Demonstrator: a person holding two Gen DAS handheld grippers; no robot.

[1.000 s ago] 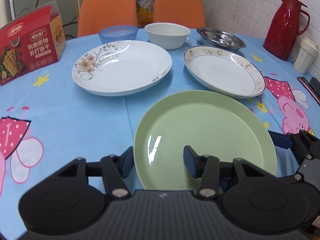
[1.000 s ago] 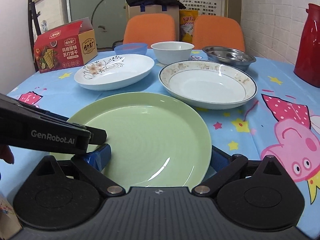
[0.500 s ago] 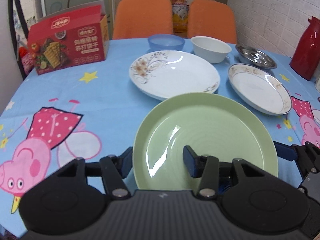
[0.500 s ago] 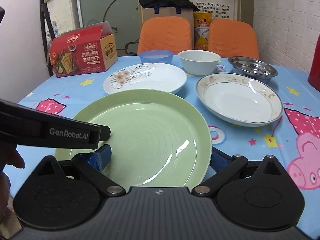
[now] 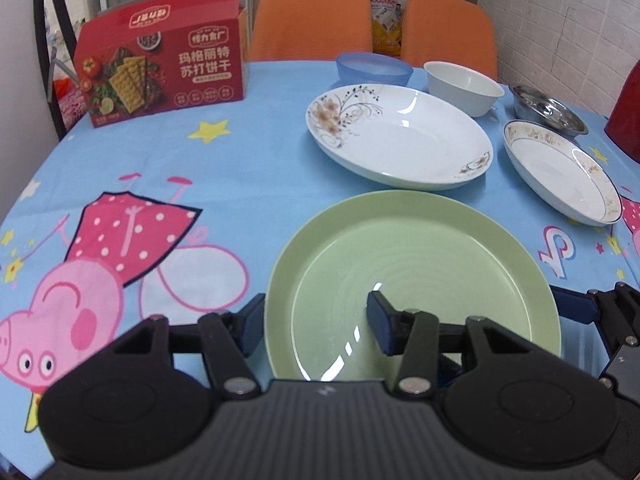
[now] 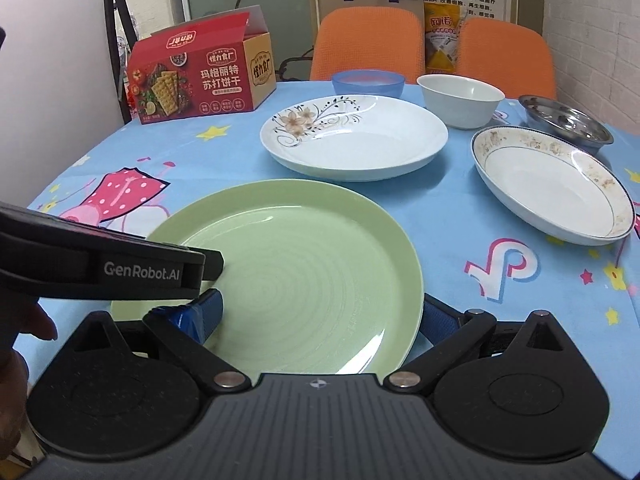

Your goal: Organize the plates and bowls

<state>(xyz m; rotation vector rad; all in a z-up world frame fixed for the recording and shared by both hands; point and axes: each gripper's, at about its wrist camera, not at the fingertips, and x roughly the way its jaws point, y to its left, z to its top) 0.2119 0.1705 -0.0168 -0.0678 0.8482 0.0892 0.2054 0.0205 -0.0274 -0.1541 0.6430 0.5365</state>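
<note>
A pale green plate [image 5: 420, 272] [image 6: 304, 264] is held low over the blue tablecloth by both grippers. My left gripper [image 5: 316, 320] is shut on its near left rim, one finger outside and one on the inside. My right gripper [image 6: 320, 316] is shut on the near right rim with its jaws wide; its outer finger [image 5: 572, 308] touches the rim. Beyond the plate lie a floral white plate [image 5: 400, 136], a gold-rimmed plate [image 5: 560, 172], a blue bowl [image 5: 374, 68], a white bowl [image 5: 464, 84] and a steel dish [image 5: 548, 112].
A red cracker box [image 5: 160, 76] stands at the far left of the table. Two orange chairs [image 5: 312, 20] are behind the table, and a red thermos [image 5: 628, 120] is at the right edge. The round table's edge curves away on the left. A hand [image 6: 16, 360] shows at lower left.
Both grippers have carried the green plate leftward across the table. The other dishes now sit further right in view, and the cracker box looks closer.
</note>
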